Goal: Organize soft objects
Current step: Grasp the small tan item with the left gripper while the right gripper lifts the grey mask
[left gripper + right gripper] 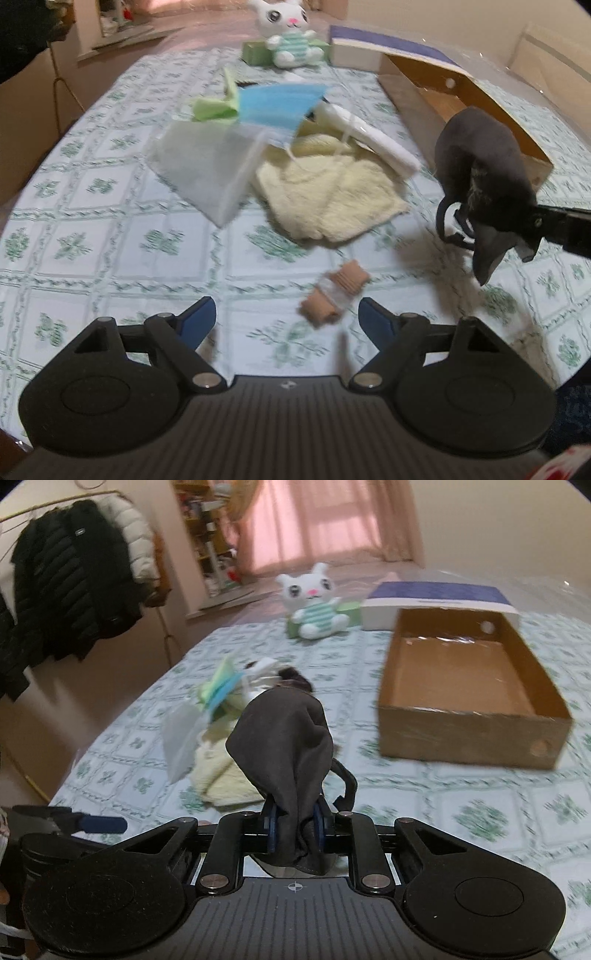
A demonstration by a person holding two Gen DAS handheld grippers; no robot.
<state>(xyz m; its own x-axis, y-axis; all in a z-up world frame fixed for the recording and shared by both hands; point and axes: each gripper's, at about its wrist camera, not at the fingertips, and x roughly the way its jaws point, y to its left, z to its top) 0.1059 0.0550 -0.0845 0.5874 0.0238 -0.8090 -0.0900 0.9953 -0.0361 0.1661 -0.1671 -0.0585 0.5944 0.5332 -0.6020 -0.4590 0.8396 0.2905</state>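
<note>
Grey fabric, a soft dark cloth (284,738) with a black strap hanging from it, was pinched between the blue pads of the right gripper (295,830), whose jaws stood pressed close on its lower folds. The cloth bulged upward above the fingers, lifted clear of the tabletop (443,794), which was covered in a white sheet printed with green floral squares. From the left wrist view the same cloth (484,162) hung at the right edge, held up beside the near end of the cardboard box (413,96).

The left gripper (287,321) had its jaws spread wide with nothing between the pads, hovering above the tabletop. Just ahead of its right finger lay a small tan roll (334,293) with a pale band around its middle, blurred.

Farther on sat a heap of soft things: a cream fluffy towel (332,192), a translucent white pouch (207,166) beside it, a blue face mask (277,105) on top, a light green cloth (214,109) and a white folded piece (369,136).

The open cardboard box (472,734) stood well to the right of the heap, its inside showing only bare brown floor. At the far end a white plush rabbit (314,605) in a striped shirt sat against a green box (349,609), next to a blue-topped white box (436,598).
</note>
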